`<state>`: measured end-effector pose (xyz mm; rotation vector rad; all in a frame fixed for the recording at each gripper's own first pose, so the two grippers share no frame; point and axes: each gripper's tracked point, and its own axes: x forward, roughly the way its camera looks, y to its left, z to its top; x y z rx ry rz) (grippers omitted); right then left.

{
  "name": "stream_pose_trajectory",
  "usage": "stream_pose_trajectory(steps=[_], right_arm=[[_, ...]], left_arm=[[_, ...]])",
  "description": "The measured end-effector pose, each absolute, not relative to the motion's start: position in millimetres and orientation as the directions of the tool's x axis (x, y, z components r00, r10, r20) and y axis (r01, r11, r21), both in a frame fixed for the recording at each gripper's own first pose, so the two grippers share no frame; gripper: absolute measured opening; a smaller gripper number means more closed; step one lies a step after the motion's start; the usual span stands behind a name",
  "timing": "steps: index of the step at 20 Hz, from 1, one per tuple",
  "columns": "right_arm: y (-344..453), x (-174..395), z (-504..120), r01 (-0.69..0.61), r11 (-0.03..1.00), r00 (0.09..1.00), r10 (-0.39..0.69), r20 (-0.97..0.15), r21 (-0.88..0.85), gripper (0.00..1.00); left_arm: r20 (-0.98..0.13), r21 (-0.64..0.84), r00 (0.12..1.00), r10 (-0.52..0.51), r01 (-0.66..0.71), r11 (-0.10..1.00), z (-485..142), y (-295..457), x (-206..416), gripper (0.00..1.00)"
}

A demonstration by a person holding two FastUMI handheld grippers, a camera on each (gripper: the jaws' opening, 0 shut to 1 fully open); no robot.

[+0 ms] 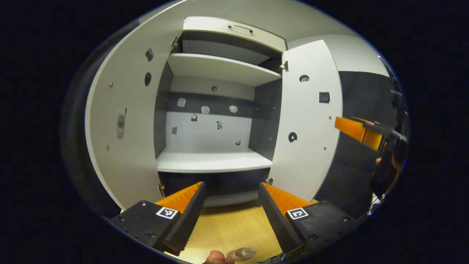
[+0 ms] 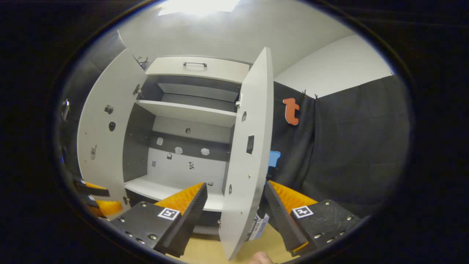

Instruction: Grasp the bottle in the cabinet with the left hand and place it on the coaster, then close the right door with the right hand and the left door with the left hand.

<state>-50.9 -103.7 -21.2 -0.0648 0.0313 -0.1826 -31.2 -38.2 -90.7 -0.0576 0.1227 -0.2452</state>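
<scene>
Where the bottle seems to be: clear rounded top (image 1: 242, 253) low on the wooden bench (image 1: 231, 227), too cropped to be sure; likely slippery.
Left hand-held gripper (image 1: 231, 184): wide, empty, ribbed pads.
Right hand-held gripper (image 2: 235, 184): wide, straddling the free edge of the right door (image 2: 249, 146) without pinching it.
Right door: stiff, smooth white panel; push its outer face.
Left door (image 1: 124, 121): alike, open.
Cabinet shelf (image 1: 212, 161): bare.

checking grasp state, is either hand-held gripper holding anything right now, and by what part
Nothing is held. The left hand-held gripper is open and empty; the right hand-held gripper is open, its fingers straddling the right door edge without pressing.
</scene>
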Motion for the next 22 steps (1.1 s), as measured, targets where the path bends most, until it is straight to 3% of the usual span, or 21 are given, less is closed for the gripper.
stream_pose_trajectory(steps=[5, 13, 22], right_arm=[[-133, -51, -17, 0.246, 0.965, 0.969, -0.248, -0.008, -0.091, 0.94], [-197, -57, -7, 0.427, 0.898, 0.904, -0.425, 0.042, -0.107, 0.95], [-195, -41, -17, 0.415, 0.901, 0.909, -0.415, 0.029, -0.127, 0.96]], left_arm=[[-0.043, -0.046, 0.992, -0.122, 0.120, 0.992, -42, -5, -31, 0.95], [0.020, -0.075, 0.999, -0.040, 0.041, 0.996, -19, 24, -31, 0.94], [-0.013, -0.080, 1.000, 0.021, -0.022, 0.997, -31, 49, -40, 0.95]])
